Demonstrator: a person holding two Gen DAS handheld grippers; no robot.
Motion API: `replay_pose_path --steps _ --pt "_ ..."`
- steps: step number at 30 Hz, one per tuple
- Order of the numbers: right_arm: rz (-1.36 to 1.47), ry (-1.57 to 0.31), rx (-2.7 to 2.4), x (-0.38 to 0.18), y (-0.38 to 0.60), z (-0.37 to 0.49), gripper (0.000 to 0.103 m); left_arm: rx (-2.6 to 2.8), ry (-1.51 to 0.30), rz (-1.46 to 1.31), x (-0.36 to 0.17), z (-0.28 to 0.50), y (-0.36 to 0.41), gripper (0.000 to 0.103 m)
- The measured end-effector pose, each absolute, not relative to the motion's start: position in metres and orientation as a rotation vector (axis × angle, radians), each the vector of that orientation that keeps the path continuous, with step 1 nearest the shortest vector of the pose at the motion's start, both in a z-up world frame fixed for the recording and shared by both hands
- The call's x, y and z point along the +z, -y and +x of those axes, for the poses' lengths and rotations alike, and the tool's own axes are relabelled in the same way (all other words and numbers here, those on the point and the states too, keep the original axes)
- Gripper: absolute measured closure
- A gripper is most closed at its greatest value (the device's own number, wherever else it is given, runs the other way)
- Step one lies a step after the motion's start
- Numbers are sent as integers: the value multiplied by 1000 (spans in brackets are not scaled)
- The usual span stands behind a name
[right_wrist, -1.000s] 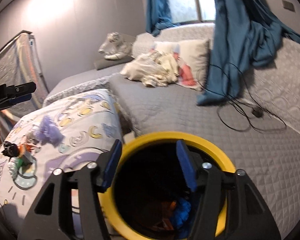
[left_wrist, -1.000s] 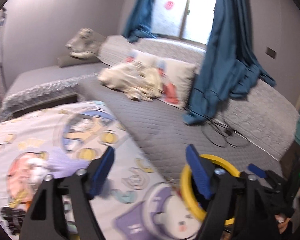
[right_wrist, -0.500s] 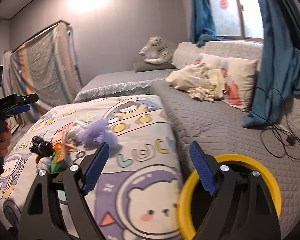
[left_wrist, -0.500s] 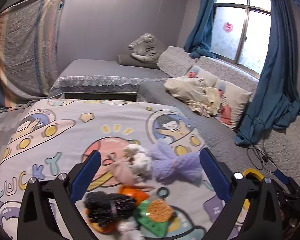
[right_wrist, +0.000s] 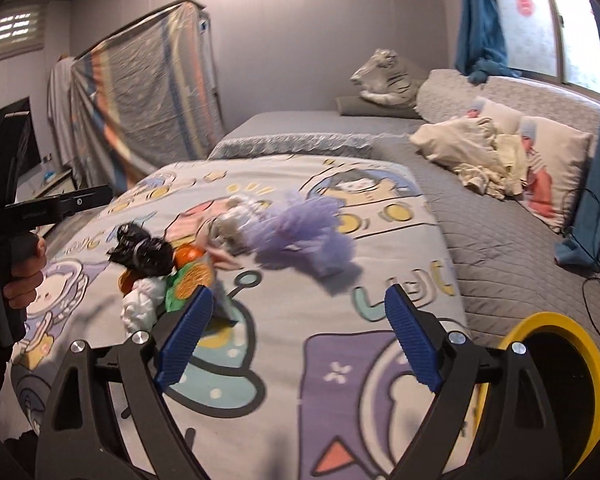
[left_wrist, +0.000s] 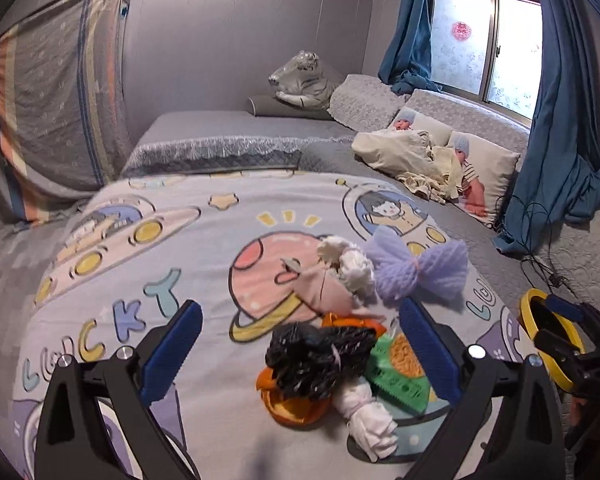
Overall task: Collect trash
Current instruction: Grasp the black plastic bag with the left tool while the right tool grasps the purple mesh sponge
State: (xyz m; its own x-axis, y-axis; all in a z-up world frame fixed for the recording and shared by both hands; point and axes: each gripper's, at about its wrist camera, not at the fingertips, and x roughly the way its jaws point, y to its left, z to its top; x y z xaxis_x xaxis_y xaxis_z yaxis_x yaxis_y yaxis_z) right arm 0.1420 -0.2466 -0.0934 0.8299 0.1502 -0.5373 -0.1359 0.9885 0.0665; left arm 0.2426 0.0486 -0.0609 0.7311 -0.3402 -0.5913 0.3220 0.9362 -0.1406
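Blue ribbed pads line both fingers of the left hand-held gripper (left_wrist: 300,354), which hangs spread wide and empty above a heap of litter on the bed. Nearest in that heap lies a twisted white plastic bag (left_wrist: 367,416), touching a flat green snack wrapper (left_wrist: 398,376) with an orange printed disc. A crinkled glossy black bag (left_wrist: 316,356) sits on top of orange peel (left_wrist: 290,404) curved like a shallow bowl. Behind these come a pale pink paper wrapper (left_wrist: 324,294), a crumpled white tissue wad (left_wrist: 352,264) and a fluffy lilac mesh pouf (left_wrist: 420,270) pinched at its middle. All rest on the cartoon space-print bedspread (left_wrist: 140,240), towards its right edge.

The right hand-held gripper (right_wrist: 298,340) is likewise fully spread and carries nothing, poised over the bedspread's near right corner; the heap there is motion-blurred, its smaller pieces hard to separate. A yellow-rimmed round bin (right_wrist: 560,380) with a dark interior stands beside that corner, partly cut off by the frame. Farther back lie a grey quilted mattress cover (right_wrist: 500,248), a heap of cream cloth (left_wrist: 416,160) over printed pillows, and blue curtains (left_wrist: 560,140).
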Motion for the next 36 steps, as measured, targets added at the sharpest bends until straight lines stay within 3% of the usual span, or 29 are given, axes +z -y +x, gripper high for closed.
replay_pose_path --steps 16,29,34,36 --pt "27 -606 158 -109 250 221 15 -396 -741 -34 -107 248 -49 8" --pt "39 -676 156 -131 253 286 15 -444 -755 22 -112 266 -22 8" --pt "56 -703 155 -137 254 304 15 -463 -769 39 -116 272 -15 16" --pt "68 -707 156 -140 254 308 15 -466 -786 35 -119 275 -13 25"
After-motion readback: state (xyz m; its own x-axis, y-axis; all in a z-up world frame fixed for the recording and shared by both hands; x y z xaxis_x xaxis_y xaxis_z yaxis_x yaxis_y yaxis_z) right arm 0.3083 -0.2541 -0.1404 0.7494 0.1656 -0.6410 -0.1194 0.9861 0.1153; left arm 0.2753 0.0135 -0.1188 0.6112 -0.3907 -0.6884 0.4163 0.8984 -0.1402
